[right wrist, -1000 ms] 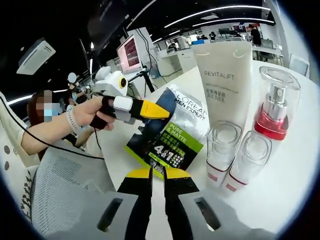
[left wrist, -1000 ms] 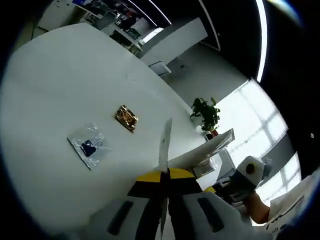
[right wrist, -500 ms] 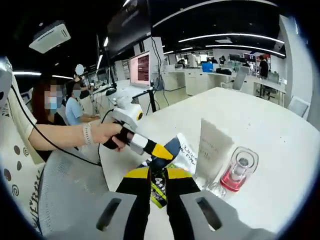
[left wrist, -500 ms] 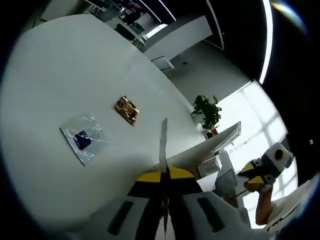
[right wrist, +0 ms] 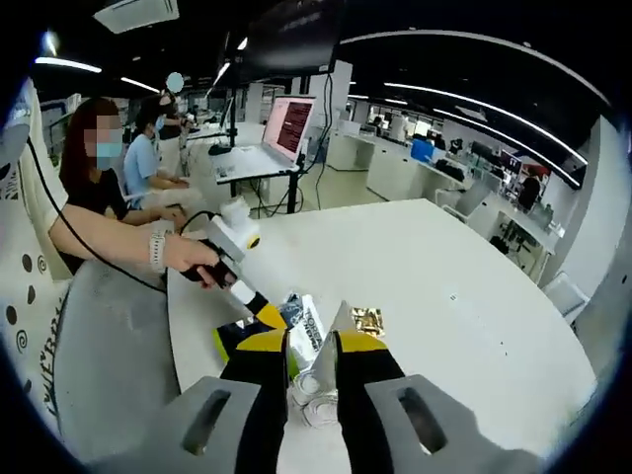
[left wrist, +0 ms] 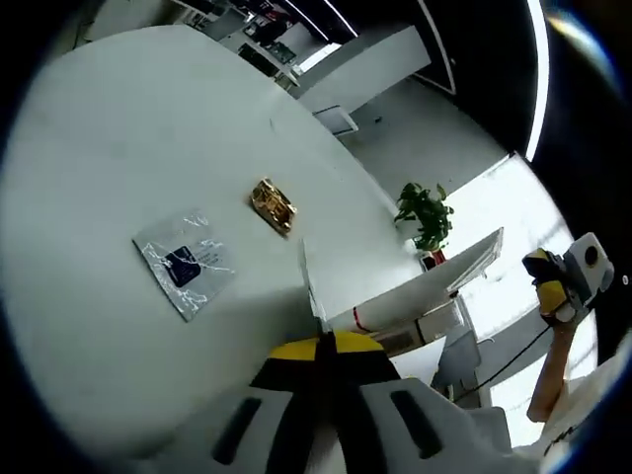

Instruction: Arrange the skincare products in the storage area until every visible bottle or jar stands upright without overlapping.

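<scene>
My left gripper (left wrist: 321,346) has its yellow tips together on a thin sheet (left wrist: 310,281) seen edge-on. In the right gripper view that gripper (right wrist: 272,318) is held by a hand, its tips at the silver and green Men Expert packet (right wrist: 306,324) on the white table (right wrist: 444,296). My right gripper (right wrist: 313,346) is well above the products with a narrow gap between its jaws and nothing in it. Through the gap show clear caps (right wrist: 314,387) and the end of a white tube (right wrist: 341,318). In the left gripper view the right gripper (left wrist: 545,279) is raised at the right.
A small gold item (left wrist: 274,205) and a clear sachet with a blue patch (left wrist: 186,265) lie on the table (left wrist: 118,128). The gold item (right wrist: 367,320) sits just beyond the products. A person sits at the left near a laptop (right wrist: 281,128). A potted plant (left wrist: 427,212) stands past the table.
The right gripper view has pulled far back and up from the products, so they look small. In the left gripper view the right gripper has risen to the right. The held sheet has tilted.
</scene>
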